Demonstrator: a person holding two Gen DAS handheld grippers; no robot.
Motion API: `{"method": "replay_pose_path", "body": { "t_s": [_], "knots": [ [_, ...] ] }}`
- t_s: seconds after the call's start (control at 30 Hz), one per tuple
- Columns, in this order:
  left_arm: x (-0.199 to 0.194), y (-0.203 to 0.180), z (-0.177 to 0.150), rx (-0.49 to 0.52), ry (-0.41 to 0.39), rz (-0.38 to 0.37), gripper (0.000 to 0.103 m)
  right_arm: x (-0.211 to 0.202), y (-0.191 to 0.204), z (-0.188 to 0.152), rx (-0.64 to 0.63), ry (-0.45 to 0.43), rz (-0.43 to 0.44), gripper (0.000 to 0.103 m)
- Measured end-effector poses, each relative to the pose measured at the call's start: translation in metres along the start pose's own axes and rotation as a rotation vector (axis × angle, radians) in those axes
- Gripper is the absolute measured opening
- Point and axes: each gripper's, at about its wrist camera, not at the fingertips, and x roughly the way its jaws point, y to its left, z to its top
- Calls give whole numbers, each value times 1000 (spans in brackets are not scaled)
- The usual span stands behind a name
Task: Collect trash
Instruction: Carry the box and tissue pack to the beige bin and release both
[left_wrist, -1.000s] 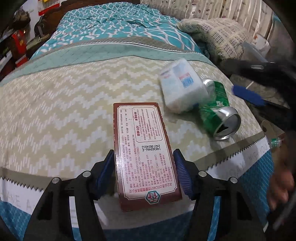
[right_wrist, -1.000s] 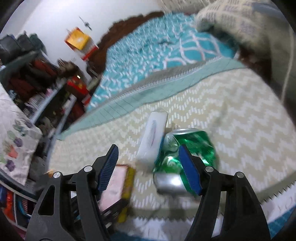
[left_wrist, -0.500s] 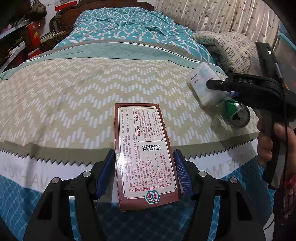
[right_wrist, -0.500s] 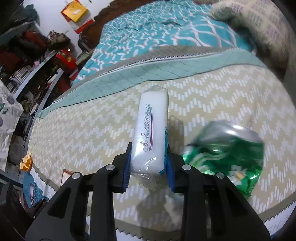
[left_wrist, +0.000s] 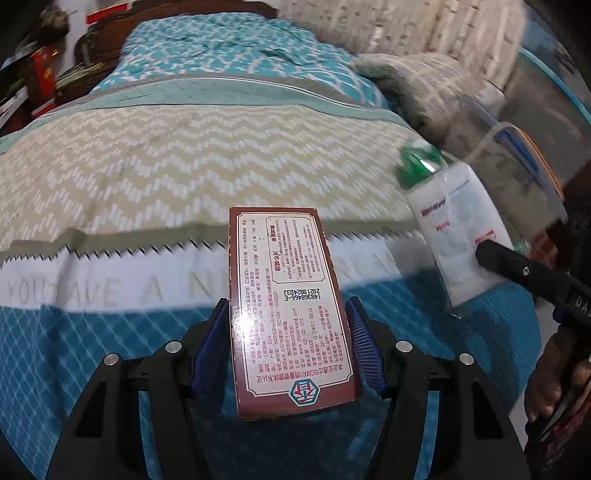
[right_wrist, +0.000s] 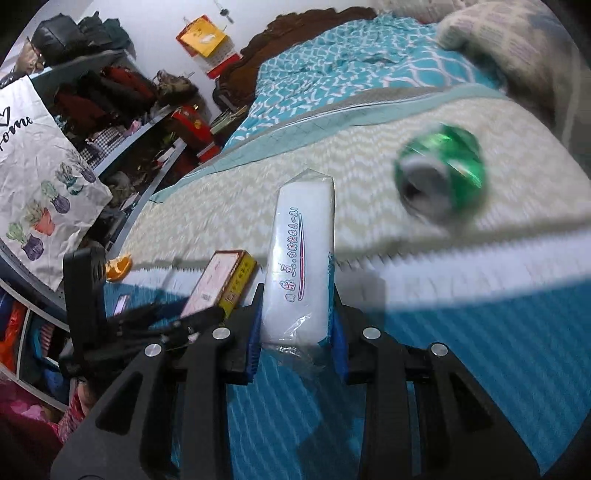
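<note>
Your right gripper (right_wrist: 295, 328) is now clamping the white tissue pack (right_wrist: 301, 258); a second ago its jaws were standing open over the green can (right_wrist: 439, 181). Your left gripper (left_wrist: 288, 343) is still gripping the brown carton (left_wrist: 288, 306). Both are now carrying their loads out past the bed edge (left_wrist: 110, 254), where earlier they were over the quilt. That's two pieces collected. The can is still lying on the bed, so one pickup is left.

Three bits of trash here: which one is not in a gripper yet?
The crushed green can, lying on its side on the bed. The brown box is in the left gripper, the white tissue pack in the right gripper.
</note>
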Motion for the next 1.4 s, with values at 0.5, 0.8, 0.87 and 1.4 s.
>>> {"method": "replay_pose_path", "body": {
  "t_s": [0.5,0.8,0.87,1.4],
  "knots": [
    [-18,-63,-43,211,-28,100,92,-63,-29,-78,171,-86,-28,78],
    [-11,-71,-44,215,5,171,94,-60,-46,-84,239,-67,2,85],
    [-9,-69,-44,202,11,172,94,-56,-48,-86,253,-58,8,85],
    [-3,-87,-36,219,55,98,56,-49,-54,-88,265,-73,90,40]
  ]
}}
